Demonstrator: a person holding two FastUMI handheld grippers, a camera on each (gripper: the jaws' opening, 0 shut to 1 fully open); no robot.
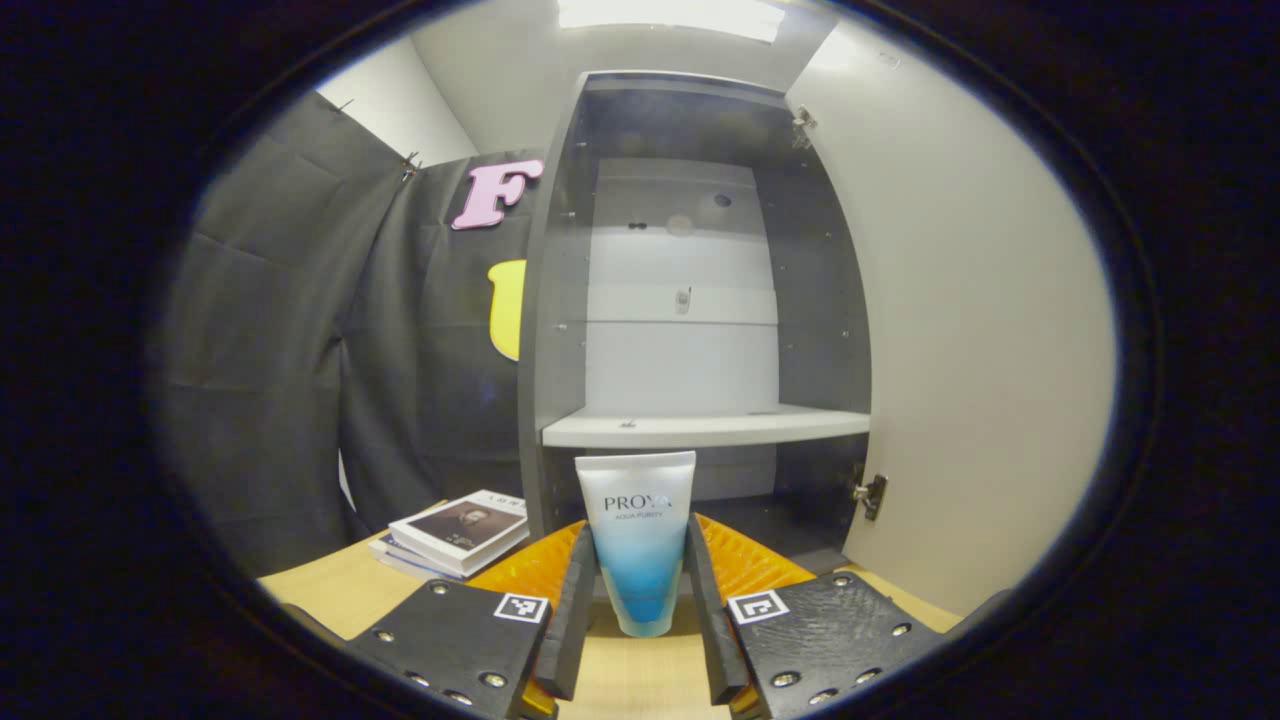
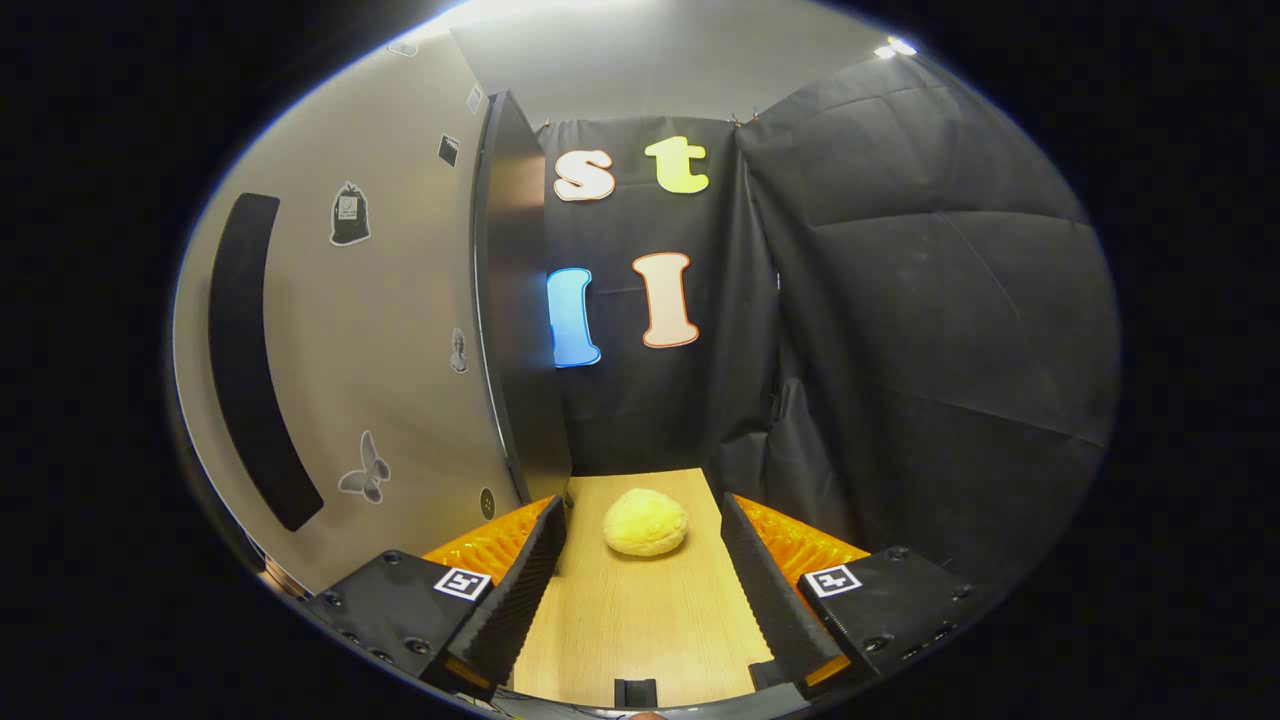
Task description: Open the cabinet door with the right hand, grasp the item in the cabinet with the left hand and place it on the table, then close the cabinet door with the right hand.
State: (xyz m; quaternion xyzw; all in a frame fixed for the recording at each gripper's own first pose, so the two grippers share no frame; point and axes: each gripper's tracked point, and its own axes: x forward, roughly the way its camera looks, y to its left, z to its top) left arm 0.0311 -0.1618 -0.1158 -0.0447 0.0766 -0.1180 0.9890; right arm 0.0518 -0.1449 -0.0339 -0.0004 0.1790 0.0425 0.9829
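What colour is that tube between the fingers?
The tube is white on top, fading to blue below; the left gripper view shows it best.

Light comes from overhead: ceiling panel (image 1: 670, 15) blown out white at top of my left gripper view, small bright lamp (image 2: 900, 46) top right in my right gripper view. Open cabinet door (image 1: 960, 330) lit evenly, no glare; cabinet interior (image 1: 680, 250) dimmer, grey, upper part murky. Tube (image 1: 637, 540) sharp, its print readable. Table (image 2: 640, 610) well lit w/ soft shadow under yellow sponge (image 2: 645, 521). Heavy fisheye bend: door edges and cloth wall (image 2: 930, 320) curve hard toward rims, edges slightly soft.
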